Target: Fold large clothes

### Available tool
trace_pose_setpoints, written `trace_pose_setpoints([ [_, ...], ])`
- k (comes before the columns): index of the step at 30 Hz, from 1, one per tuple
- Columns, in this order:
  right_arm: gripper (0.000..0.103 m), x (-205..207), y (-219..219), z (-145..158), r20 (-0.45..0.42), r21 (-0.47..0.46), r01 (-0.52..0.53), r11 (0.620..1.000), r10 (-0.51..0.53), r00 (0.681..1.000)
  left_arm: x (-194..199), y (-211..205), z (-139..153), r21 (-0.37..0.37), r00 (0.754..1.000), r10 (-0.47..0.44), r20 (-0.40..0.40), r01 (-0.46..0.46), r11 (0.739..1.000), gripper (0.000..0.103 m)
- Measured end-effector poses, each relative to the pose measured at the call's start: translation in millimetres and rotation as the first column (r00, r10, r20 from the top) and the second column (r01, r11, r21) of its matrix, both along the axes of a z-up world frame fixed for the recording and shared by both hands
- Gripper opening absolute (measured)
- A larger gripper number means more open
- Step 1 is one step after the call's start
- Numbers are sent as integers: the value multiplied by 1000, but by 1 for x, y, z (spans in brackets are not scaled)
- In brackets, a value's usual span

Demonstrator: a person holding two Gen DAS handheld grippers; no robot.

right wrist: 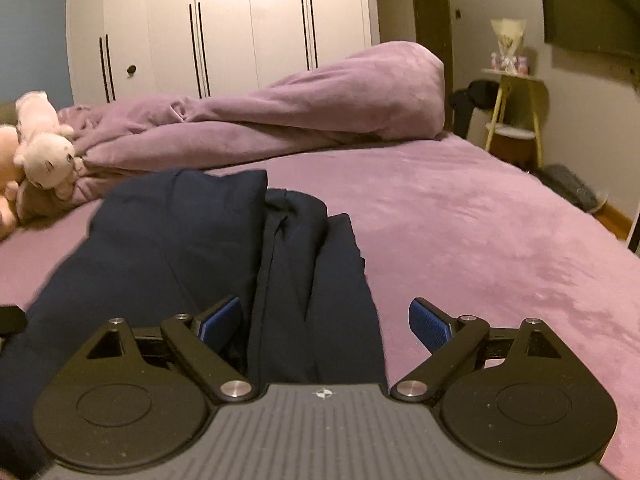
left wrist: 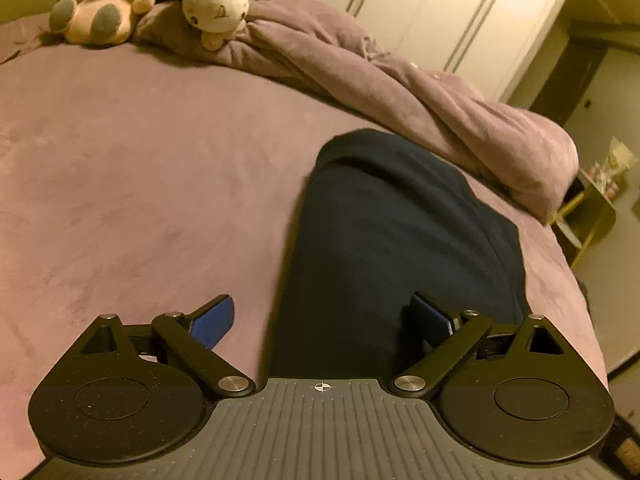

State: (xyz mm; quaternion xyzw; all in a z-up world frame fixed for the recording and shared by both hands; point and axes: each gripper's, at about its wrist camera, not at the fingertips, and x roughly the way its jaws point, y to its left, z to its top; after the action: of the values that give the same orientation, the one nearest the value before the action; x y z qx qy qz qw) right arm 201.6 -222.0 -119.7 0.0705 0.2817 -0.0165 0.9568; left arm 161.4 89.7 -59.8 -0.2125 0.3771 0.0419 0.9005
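- A dark navy fabric garment [left wrist: 396,240] is lying on the mauve velvety bed cover [left wrist: 140,184], folded lengthwise into a long narrow bundle that is stretching away from both cameras toward the rumpled mauve duvet [left wrist: 400,80].
- In the right wrist view the same navy garment [right wrist: 224,248] is showing several layers and creases, with a taller fold on its left side and a lower strip on its right.
- The left gripper [left wrist: 323,322] is hanging over the near end of the garment with its blue-padded fingers spread wide; the left pad is sitting over the bare bed cover and the right pad over the dark cloth, and nothing is caught between them.
- The right gripper [right wrist: 326,324] is also standing wide apart, its left pad over the navy fabric and its right pad over the mauve bed cover [right wrist: 500,240]; whether either pad is touching the cloth cannot be told.
- Two plush toys, one pale pink with grey paws [left wrist: 100,12] and one cream white [left wrist: 218,4], are resting against the duvet at the far end of the bed.
- White wardrobe doors with long dark handles [right wrist: 224,28] are standing behind the bed.
- A small yellow side table [right wrist: 516,108] is standing near the far right corner of the bed.
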Motion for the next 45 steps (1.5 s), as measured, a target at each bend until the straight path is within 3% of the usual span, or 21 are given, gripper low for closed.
trace_pose_setpoints([
  [4,92,-39,-4,22,12,-16,-138,990,138,990,-28,-9,7,27,997,-82,-11,82,996,97],
  [7,94,-62,5,20,-31,-118,-198,973,195,980,-31,-15,3,68,993,-105,-48,108,992,97],
  [10,94,-61,11,7,-148,-205,-214,955,185,971,-23,-19,-9,63,977,-182,-114,190,980,98],
  [14,99,-47,11,1,-248,-217,-223,950,168,954,-20,-20,-23,76,974,-189,-129,199,977,101],
  [18,99,-41,17,-4,-280,-260,-237,936,162,946,-16,-37,-25,193,968,-211,-134,234,953,103],
  [26,99,-67,27,15,-349,-327,-234,915,113,930,-50,-43,6,276,969,-211,-131,240,931,102],
  [30,99,-88,24,10,-479,-244,-268,932,124,869,-71,-52,9,317,952,-231,-203,287,904,102],
  [34,99,-111,29,19,-513,-171,-281,944,158,844,-90,-52,22,322,959,-211,-190,264,909,102],
  [37,99,-117,32,35,-507,-142,-269,953,164,846,-96,-49,37,329,967,-189,-172,237,914,102],
  [45,99,-125,47,82,-440,-190,-199,962,98,893,-102,-43,64,356,977,-133,-170,186,916,102],
])
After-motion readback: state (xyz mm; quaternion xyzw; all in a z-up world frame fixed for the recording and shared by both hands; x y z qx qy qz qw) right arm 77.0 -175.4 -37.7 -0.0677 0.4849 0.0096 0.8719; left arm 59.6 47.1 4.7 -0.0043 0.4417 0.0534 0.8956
